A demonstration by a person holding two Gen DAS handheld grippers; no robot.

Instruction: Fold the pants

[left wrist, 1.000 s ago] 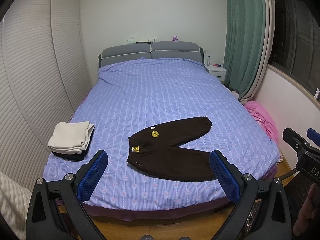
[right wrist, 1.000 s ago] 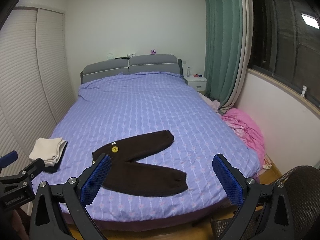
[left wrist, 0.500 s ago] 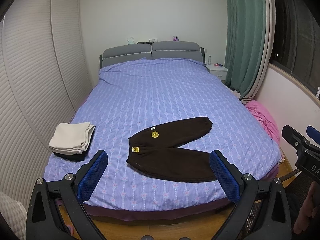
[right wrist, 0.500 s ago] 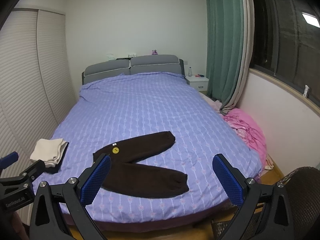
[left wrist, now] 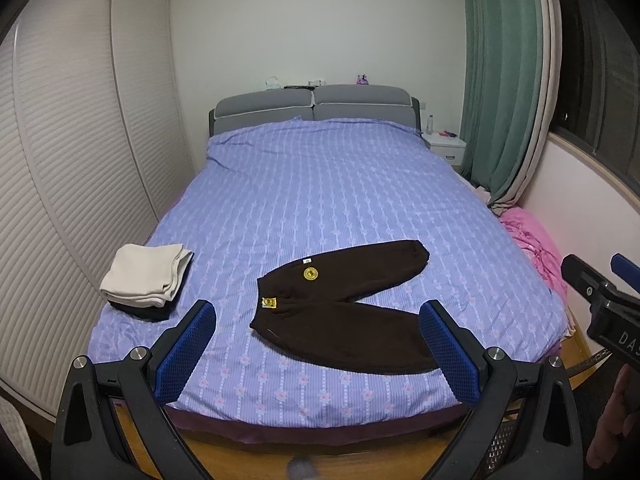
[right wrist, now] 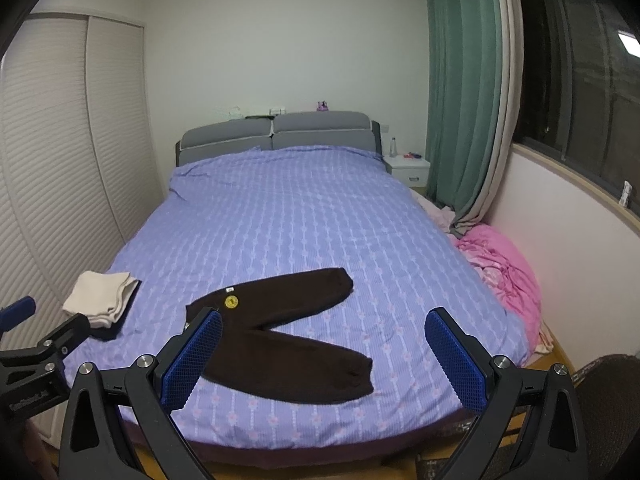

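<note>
Dark brown pants [left wrist: 344, 304] lie flat on the purple bed [left wrist: 320, 200] near its foot, legs spread in a V, waistband to the left with a yellow patch. They also show in the right wrist view [right wrist: 280, 328]. My left gripper [left wrist: 318, 354] is open and empty, held off the bed's foot, short of the pants. My right gripper [right wrist: 324, 360] is open and empty too, also short of the bed's edge. Each gripper shows at the edge of the other's view.
A folded cream cloth on a dark one [left wrist: 146, 276] sits at the bed's left front corner. A pink heap [right wrist: 508, 268] lies right of the bed. White louvred wardrobe doors [left wrist: 60, 160] stand left; a green curtain [left wrist: 500, 80] and a nightstand [left wrist: 446, 146] far right.
Both grippers have drifted slightly back and up, so the bed sits a little lower and farther in view. The pants have not moved.
</note>
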